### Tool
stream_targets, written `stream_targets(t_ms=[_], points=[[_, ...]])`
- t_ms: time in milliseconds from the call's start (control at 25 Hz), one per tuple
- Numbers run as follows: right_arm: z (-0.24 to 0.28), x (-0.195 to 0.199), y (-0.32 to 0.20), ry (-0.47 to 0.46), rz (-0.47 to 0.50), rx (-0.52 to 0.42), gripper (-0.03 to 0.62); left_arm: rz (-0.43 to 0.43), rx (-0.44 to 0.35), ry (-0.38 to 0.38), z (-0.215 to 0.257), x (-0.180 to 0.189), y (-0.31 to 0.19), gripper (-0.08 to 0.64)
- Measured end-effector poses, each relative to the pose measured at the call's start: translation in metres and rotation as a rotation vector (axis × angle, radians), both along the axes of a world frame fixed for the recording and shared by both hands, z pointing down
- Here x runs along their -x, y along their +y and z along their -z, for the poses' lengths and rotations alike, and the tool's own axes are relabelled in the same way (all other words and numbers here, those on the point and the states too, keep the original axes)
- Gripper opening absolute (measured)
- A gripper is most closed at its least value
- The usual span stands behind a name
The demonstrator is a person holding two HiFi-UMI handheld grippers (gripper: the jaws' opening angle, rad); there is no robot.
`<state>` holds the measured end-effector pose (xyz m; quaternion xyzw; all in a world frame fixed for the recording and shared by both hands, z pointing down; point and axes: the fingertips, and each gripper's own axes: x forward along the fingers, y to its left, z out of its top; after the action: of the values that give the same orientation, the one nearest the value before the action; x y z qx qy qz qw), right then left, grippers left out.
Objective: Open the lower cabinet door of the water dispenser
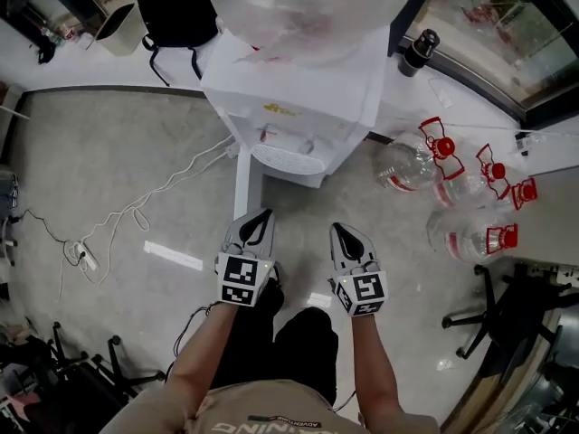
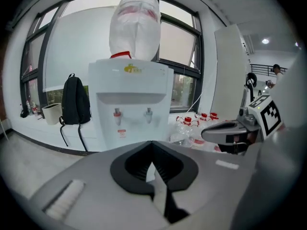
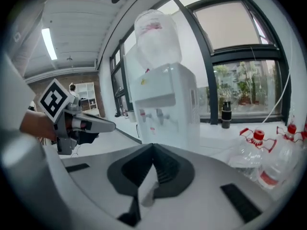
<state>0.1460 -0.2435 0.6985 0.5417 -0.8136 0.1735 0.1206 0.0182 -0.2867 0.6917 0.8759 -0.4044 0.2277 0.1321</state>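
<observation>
White and boxy, the plastic water dispenser (image 1: 298, 107), topped by a clear inverted jug (image 1: 308, 7), stands against the window ledge (image 1: 109, 66) straight ahead of the person. A narrow white panel (image 1: 242, 181) juts toward the camera from the dispenser's lower left front corner, seen edge-on from above. It reads as the lower cabinet door swung wide, though neither gripper view shows the cabinet itself. The left gripper (image 1: 264, 213) hangs just beside the panel's free end and the right gripper (image 1: 336, 229) a little apart from it. Each has its jaws closed tip to tip on nothing. The opening step looks done. Any next move calls only for keeping both tools clear of the door. Clear empty bottles (image 1: 452, 179) with red handles lie on the grey floor (image 1: 109, 152) to the right, and a black backpack (image 1: 176, 7) rests at the ledge on the left.
</observation>
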Motion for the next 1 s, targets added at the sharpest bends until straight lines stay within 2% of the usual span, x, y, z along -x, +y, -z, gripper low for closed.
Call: stream_targets(t_ms=[360, 520, 760, 1000], points=[[0.176, -0.007, 0.017, 0.029, -0.084, 0.002, 0.011, -0.034, -0.005, 0.041, 0.174, 0.006, 0.009, 0.008], [0.252, -0.005, 0.014, -0.007, -0.145, -0.034, 0.011, -0.049, -0.006, 0.117, 0.246, 0.001, 0.008, 0.008], [0.344, -0.007, -0.006, 0.060, -0.208, -0.124, 0.011, -0.137, -0.104, 0.140, 0.322, -0.015, -0.007, 0.008], [0.391, -0.004, -0.008, 0.091, -0.226, -0.170, 0.011, -0.236, -0.218, 0.115, 0.374, -0.031, -0.008, 0.008]])
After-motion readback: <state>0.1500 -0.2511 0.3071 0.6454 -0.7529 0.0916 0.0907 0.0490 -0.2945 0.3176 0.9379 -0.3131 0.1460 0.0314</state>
